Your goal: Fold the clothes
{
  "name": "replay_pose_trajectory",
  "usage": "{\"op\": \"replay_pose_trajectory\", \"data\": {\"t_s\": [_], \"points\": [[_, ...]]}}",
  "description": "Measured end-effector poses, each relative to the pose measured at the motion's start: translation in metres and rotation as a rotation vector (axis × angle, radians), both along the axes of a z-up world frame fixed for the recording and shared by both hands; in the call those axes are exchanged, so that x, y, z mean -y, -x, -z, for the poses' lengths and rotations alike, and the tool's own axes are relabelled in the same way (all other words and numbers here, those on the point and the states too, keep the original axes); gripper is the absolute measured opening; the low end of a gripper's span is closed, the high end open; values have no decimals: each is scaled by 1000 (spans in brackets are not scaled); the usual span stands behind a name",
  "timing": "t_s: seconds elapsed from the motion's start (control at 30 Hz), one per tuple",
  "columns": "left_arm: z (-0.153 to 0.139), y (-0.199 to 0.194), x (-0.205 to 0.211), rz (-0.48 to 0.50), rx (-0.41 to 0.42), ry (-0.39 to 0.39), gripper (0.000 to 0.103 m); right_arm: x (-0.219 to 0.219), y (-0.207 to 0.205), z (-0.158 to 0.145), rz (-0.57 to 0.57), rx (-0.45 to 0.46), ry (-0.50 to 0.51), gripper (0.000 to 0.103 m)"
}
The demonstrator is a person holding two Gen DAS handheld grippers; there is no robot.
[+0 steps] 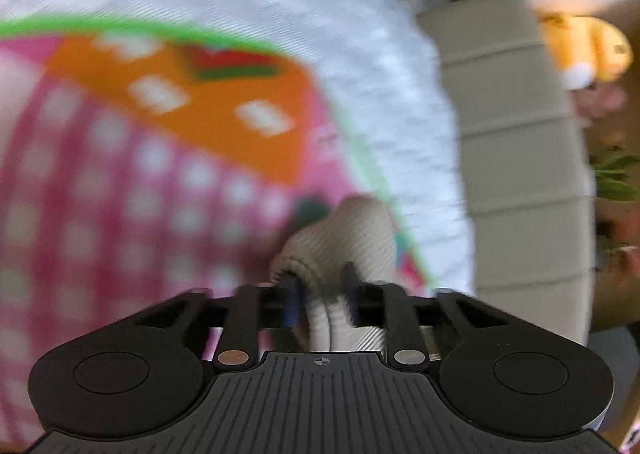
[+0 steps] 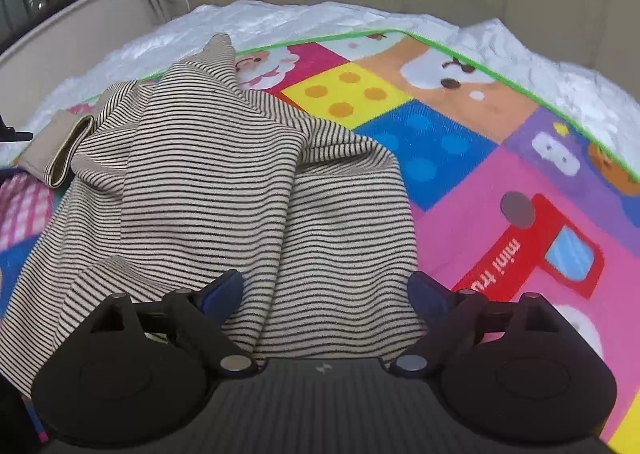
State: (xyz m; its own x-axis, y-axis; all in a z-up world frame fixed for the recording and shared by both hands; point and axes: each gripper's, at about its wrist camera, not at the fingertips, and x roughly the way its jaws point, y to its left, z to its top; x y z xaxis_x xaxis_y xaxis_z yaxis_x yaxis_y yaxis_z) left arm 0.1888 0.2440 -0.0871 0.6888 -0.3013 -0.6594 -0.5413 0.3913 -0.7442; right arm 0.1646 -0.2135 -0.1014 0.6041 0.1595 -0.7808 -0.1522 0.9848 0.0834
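Cuff [image 1: 340, 238] between left tool [image 1: 322, 294] pads

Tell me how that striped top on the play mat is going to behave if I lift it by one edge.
The striped top lies in soft folds and ripples, so it will probably droop and stretch rather than hold shape. It looks like thin knit, likely light. The beige cuff between the left gripper's fingers already bunches, so lifted edges may crumple.

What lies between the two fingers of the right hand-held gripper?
In the right wrist view, the striped garment lies between the open fingers of the right hand-held gripper, not pinched.
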Motion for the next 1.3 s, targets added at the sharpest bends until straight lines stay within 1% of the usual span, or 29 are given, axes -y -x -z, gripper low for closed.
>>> {"op": "replay_pose_trajectory", "data": {"t_s": [0.03,0.07,0.1,0.13,0.2,0.3,0.4,0.43,0.47,0.53,0.57,0.63,0.67,0.7,0.77,0.8,0.83,0.87,0.93,1.0,1.03,1.07,1.1,1.13,1.17,1.2,1.23,1.27,1.3], "points": [[3,7,-1,1,-11,8,54,-1,0,-1,-3,5,7,91],[4,14,-3,6,-14,17,59,-1,-1,-2,-4,9,9,91],[2,20,-3,17,-12,16,61,-3,0,-4,-7,20,14,91],[-1,26,-3,35,-5,3,68,-5,1,-7,-11,34,23,91],[-6,38,-3,81,12,-30,75,-9,3,-13,-19,63,40,91],[-15,45,21,239,35,-42,78,-13,3,-21,-12,99,66,84],[-19,42,67,430,26,-50,82,1,-16,-20,83,57,21,81],[-20,43,83,480,13,-61,83,5,-21,-18,97,32,-2,77],[-19,44,98,518,-8,-79,83,8,-24,-14,99,3,-28,66],[-15,44,127,576,-57,-134,82,13,-30,-7,102,-55,-81,55],[-11,46,136,589,-82,-157,80,12,-30,-6,86,-71,-87,42],[-9,54,150,595,-103,-221,79,10,-26,-7,44,-108,-90,26],[-10,57,156,598,-104,-253,75,10,-23,-8,29,-127,-91,22],[-11,60,160,604,-105,-265,70,10,-20,-8,16,-145,-88,21],[-4,66,162,606,-137,-244,48,11,-13,-8,-8,-180,-84,20],[-2,68,163,606,-151,-251,42,12,-8,-9,-19,-201,-83,20],[-2,69,165,609,-162,-266,29,14,-3,-10,-28,-224,-83,20],[-1,71,165,613,-176,-270,23,16,2,-11,-37,-247,-83,20],[2,78,165,637,-201,-237,22,19,13,-13,-53,-290,-79,20],[5,75,169,676,-211,-229,22,19,22,-21,-81,-285,-30,20],[5,77,169,688,-209,-234,22,16,26,-27,-105,-254,16,21],[0,78,167,687,-185,-243,23,9,31,-36,-135,-189,81,22],[-9,77,165,679,-144,-256,27,2,37,-44,-168,-111,151,22],[-17,76,162,670,-102,-269,41,-7,39,-52,-187,-48,180,25],[-26,75,159,661,-60,-282,54,-17,40,-58,-198,5,182,33],[-35,72,156,643,-12,-306,58,-27,41,-65,-209,58,183,40],[-46,68,152,617,44,-341,63,-37,42,-71,-220,111,184,59],[-57,60,149,587,93,-368,67,-47,43,-78,-231,164,186,75],[-63,46,151,547,130,-384,76,-58,39,-78,-224,188,172,79]]}}
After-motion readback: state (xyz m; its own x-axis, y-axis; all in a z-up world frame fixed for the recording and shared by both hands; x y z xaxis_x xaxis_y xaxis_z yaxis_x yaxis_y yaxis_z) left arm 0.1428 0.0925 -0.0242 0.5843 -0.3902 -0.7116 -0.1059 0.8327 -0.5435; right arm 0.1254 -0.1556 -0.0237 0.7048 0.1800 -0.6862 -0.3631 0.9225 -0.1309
